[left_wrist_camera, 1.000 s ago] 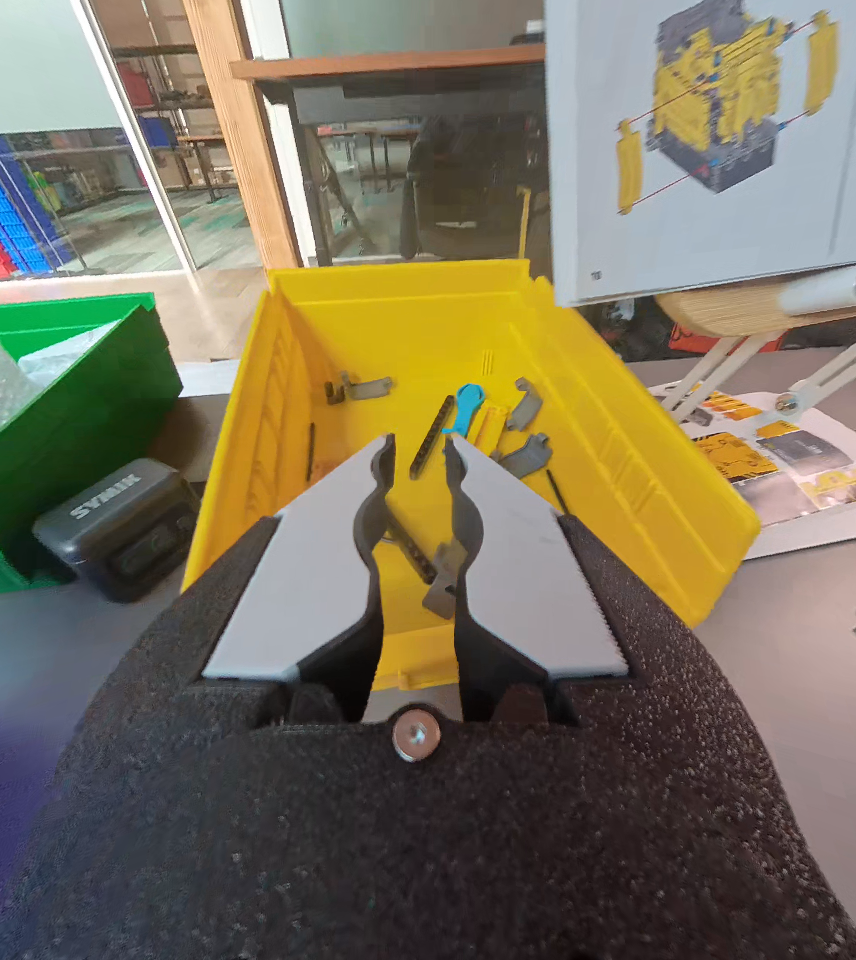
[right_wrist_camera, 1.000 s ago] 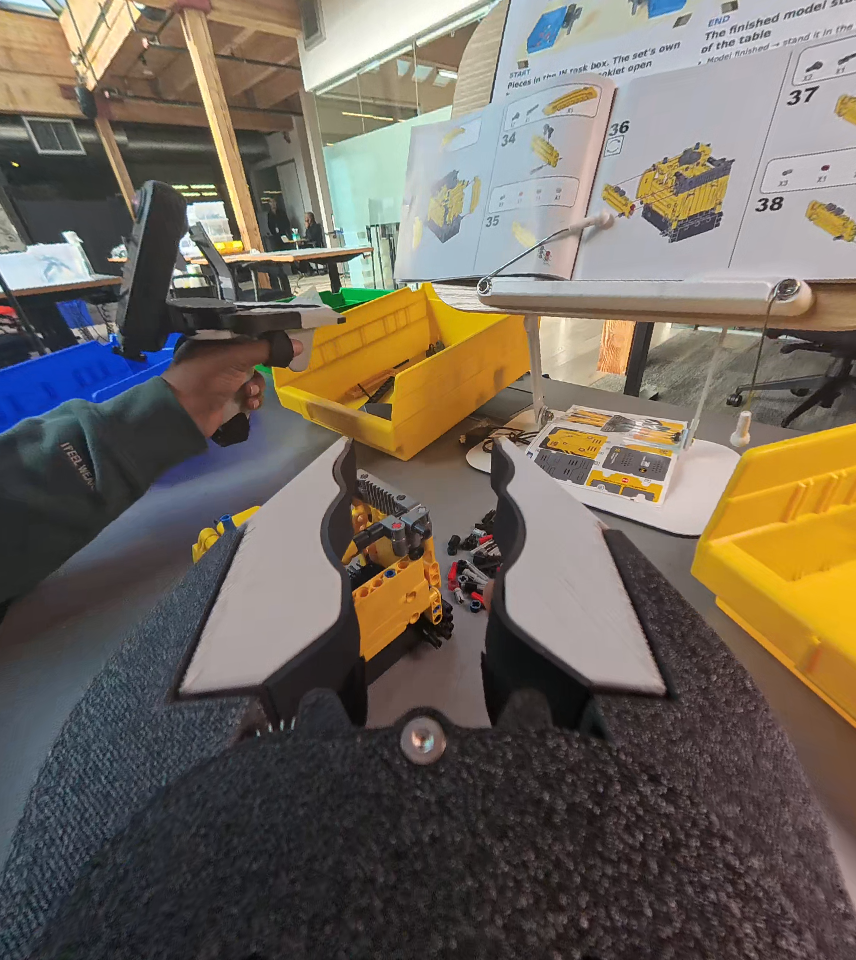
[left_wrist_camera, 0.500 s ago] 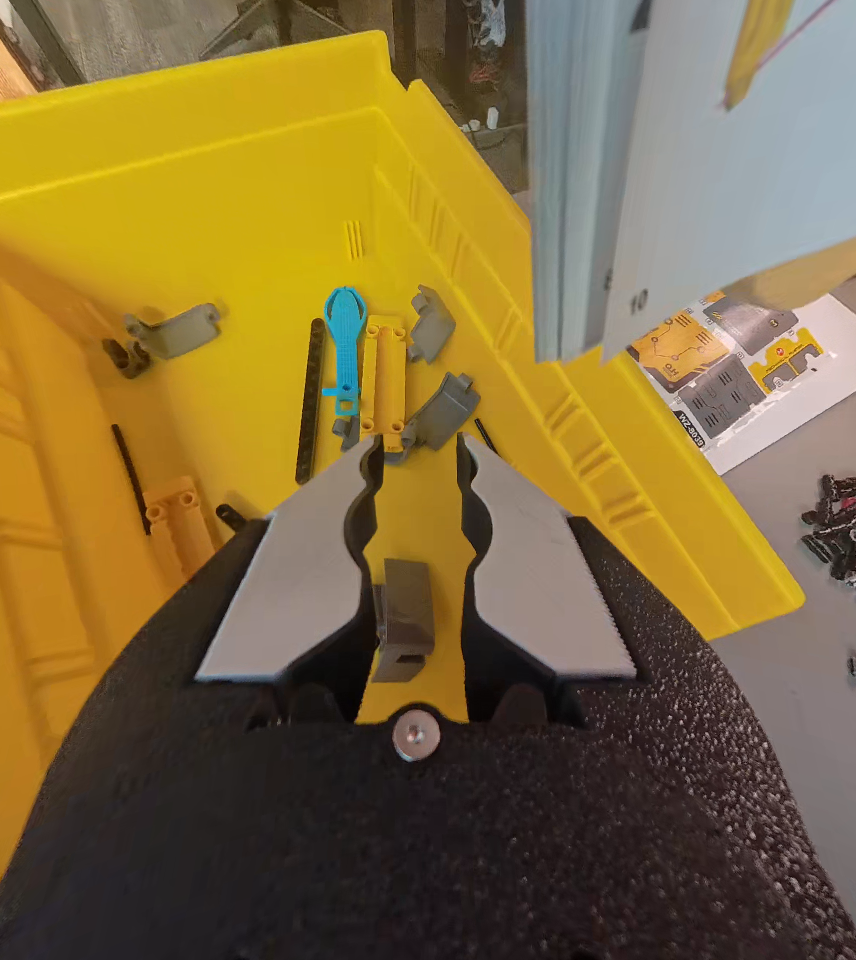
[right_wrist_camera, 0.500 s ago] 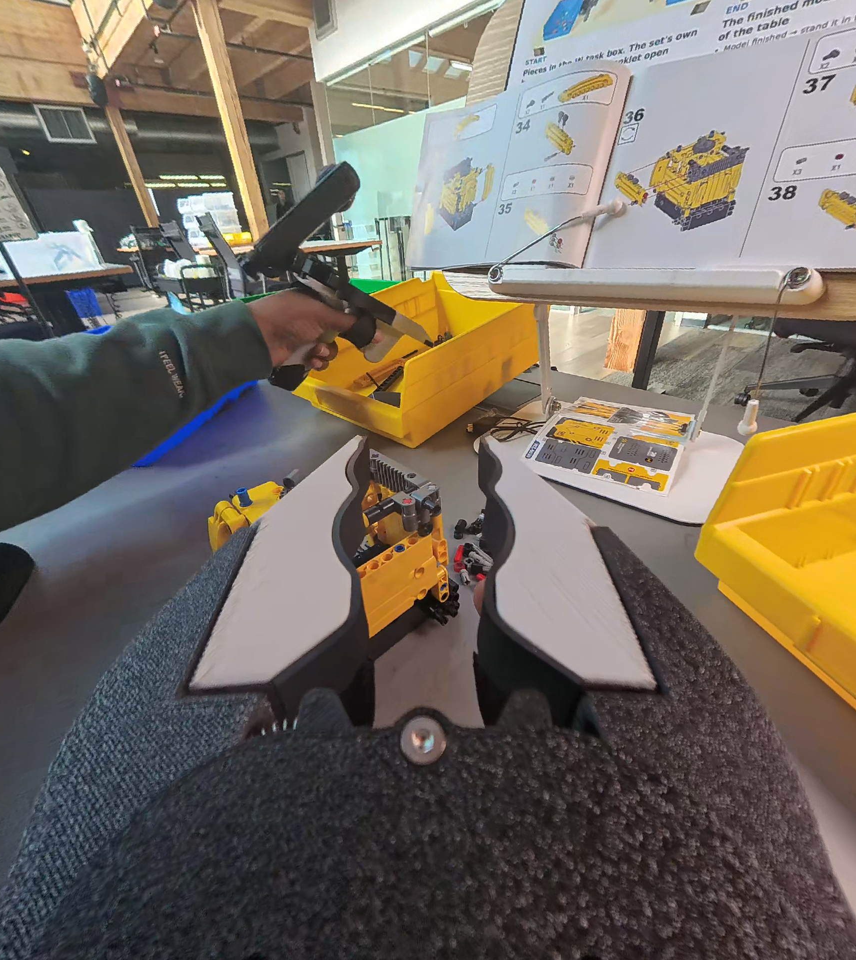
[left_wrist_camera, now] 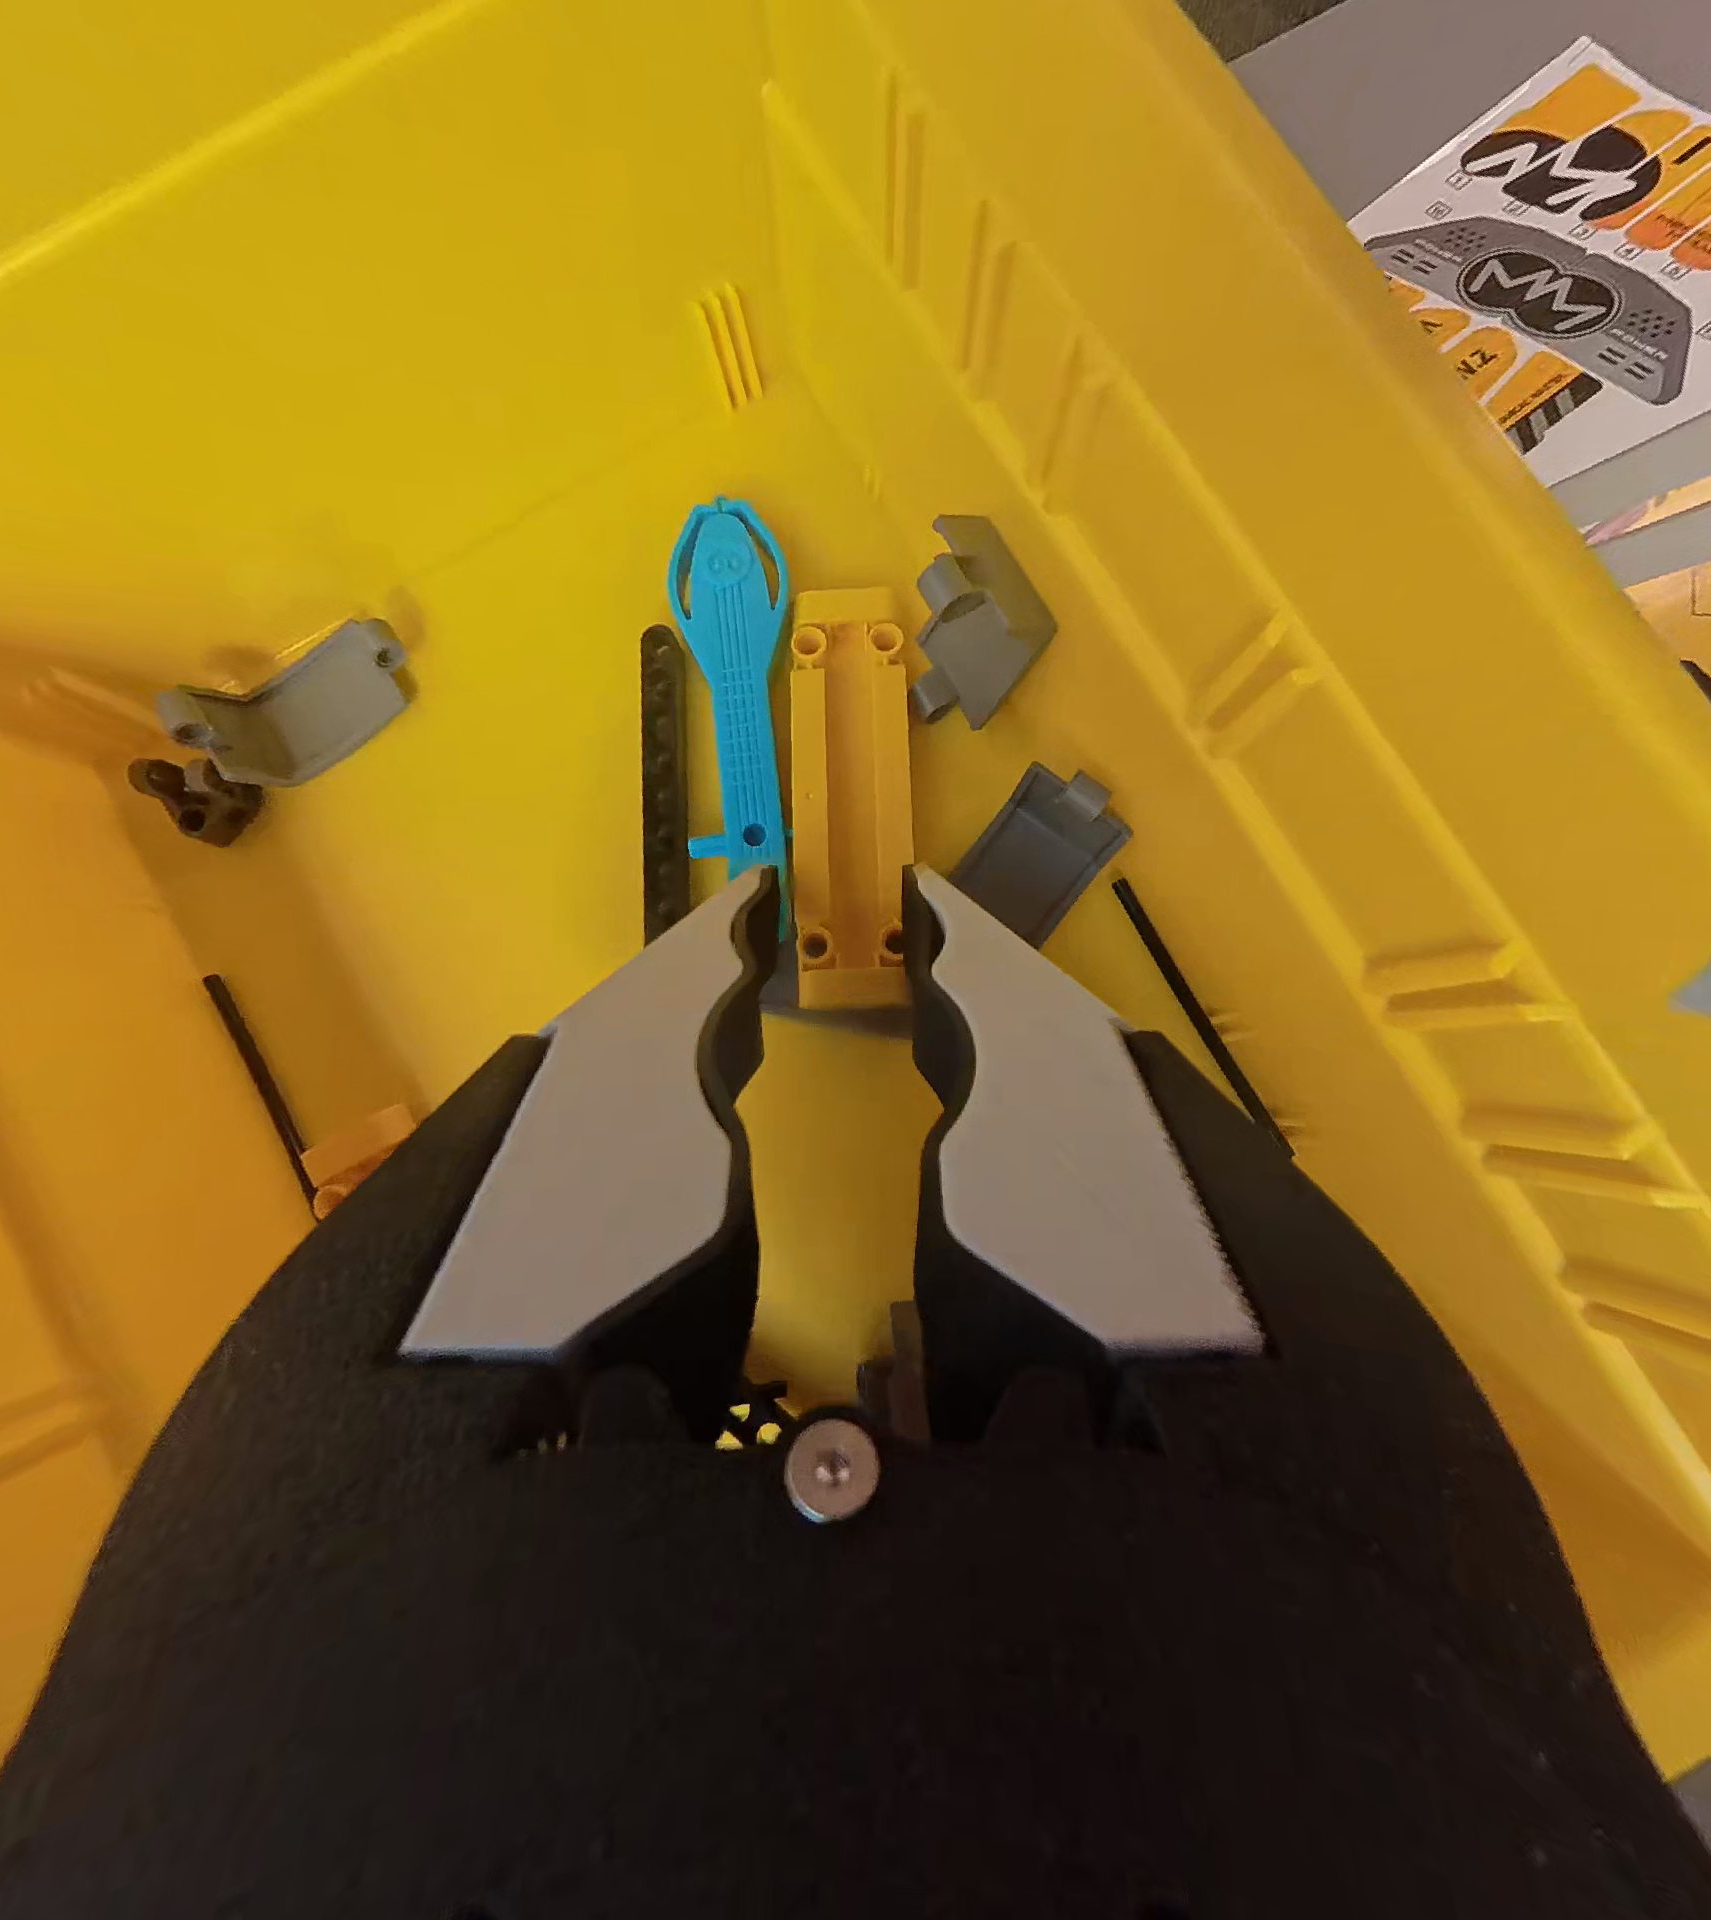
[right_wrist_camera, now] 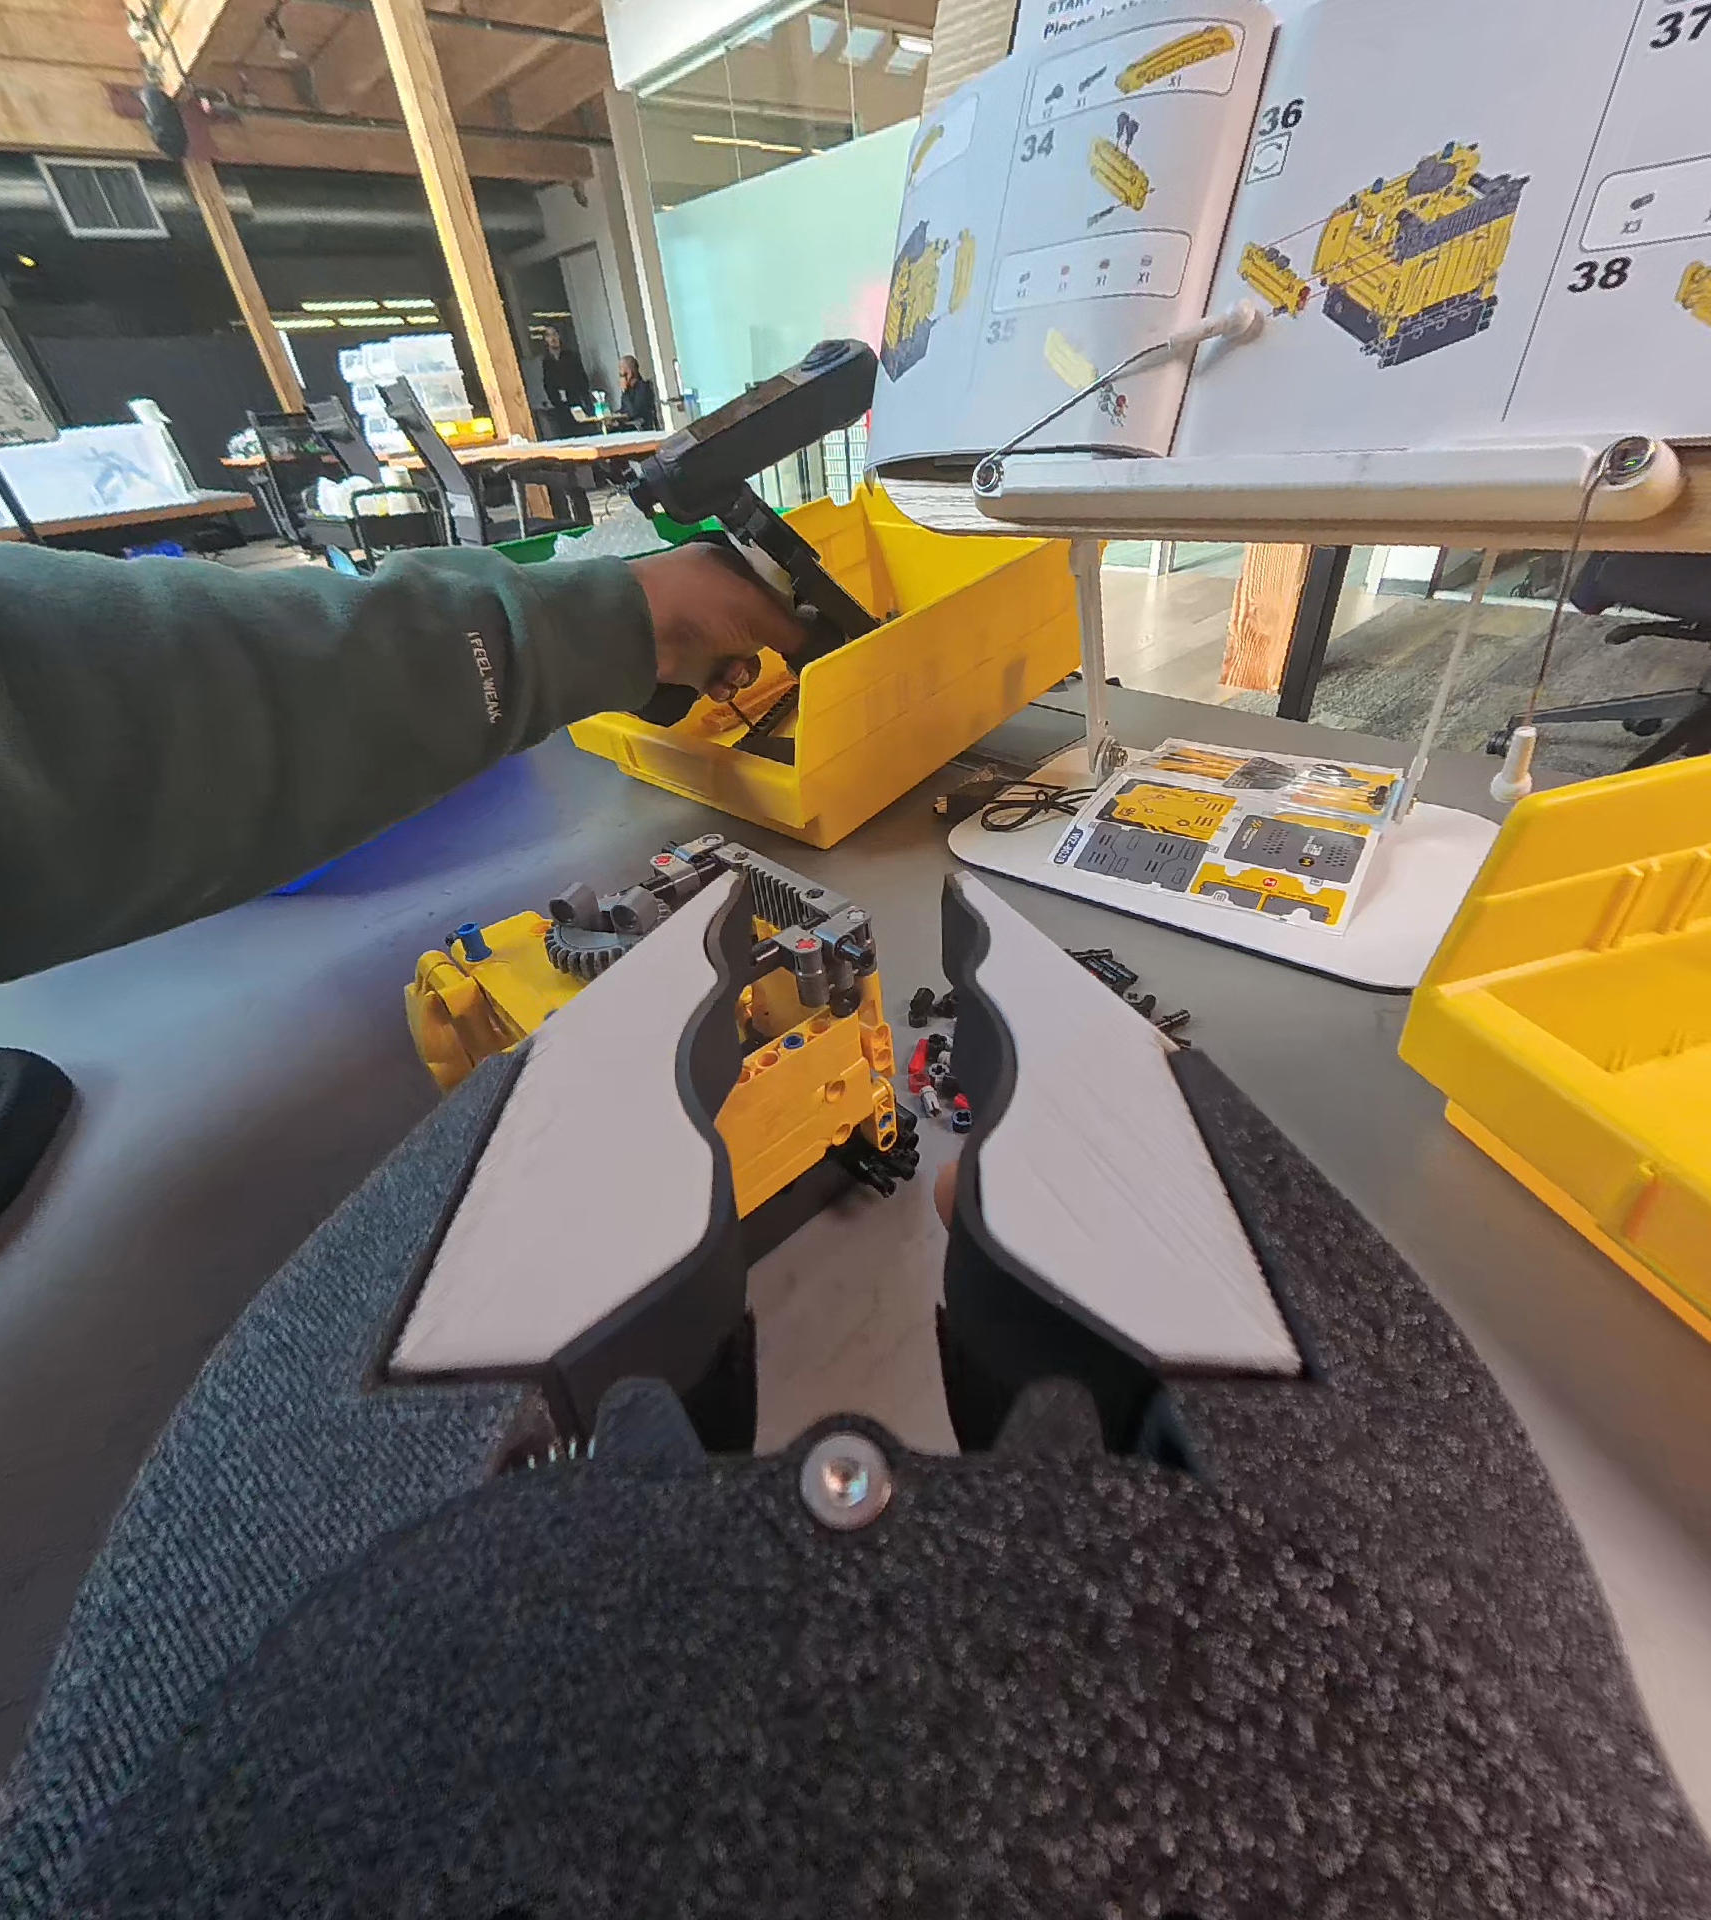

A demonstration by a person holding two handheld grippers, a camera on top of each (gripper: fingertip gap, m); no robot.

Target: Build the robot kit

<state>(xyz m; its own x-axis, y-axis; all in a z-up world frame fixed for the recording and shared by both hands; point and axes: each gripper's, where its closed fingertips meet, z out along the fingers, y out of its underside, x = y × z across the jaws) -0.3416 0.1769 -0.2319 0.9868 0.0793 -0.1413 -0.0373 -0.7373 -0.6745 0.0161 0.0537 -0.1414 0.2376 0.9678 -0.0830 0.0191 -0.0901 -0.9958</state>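
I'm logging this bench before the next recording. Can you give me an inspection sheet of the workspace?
Surface: grey table, mostly bare at left.
Job's things: long yellow brick in yellow bin, beside blue tool and grey panels; part-built yellow model.
Clutter: loose small pins, sticker sheets.
Grippers: left tongs open, straddling the brick's near end; right tongs open above the model.
Cables: black cord on the stand base.
Surroundings: instruction booklet on stand, second yellow bin, distant desks.
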